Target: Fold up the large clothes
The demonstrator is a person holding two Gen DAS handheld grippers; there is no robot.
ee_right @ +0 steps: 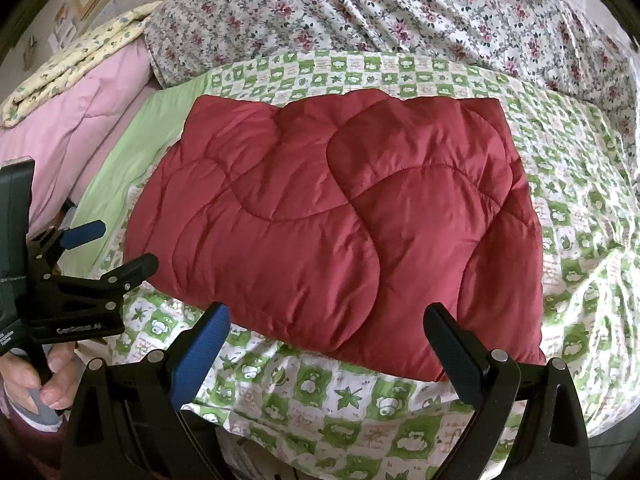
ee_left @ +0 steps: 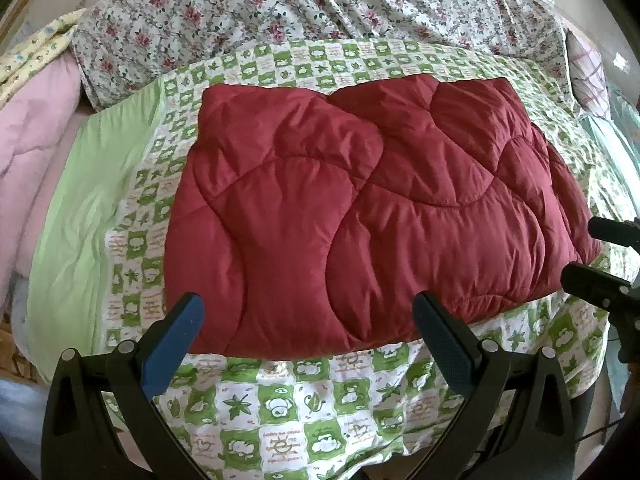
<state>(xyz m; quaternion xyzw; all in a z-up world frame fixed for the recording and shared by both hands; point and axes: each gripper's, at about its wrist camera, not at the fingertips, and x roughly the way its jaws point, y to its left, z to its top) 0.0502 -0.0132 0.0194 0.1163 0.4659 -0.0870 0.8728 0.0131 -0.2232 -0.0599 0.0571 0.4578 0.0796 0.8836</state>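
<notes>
Two tongs, left tongs (ee_left: 308, 312) and right tongs (ee_right: 326, 324), hover released just before the near edge of the red quilted garment (ee_left: 360, 208), gripping nothing. Garment lies folded flat, centred on the green checkered sheet (ee_left: 280, 400). Beyond the garment: floral bedding (ee_left: 320, 8). Left of it: pink quilt (ee_left: 32, 128).

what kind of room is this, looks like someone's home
Most likely a bedroom in a home. The folded red quilted garment lies on a bed under a green checked sheet, with a floral cover behind it and pink bedding stacked to the side.
</notes>
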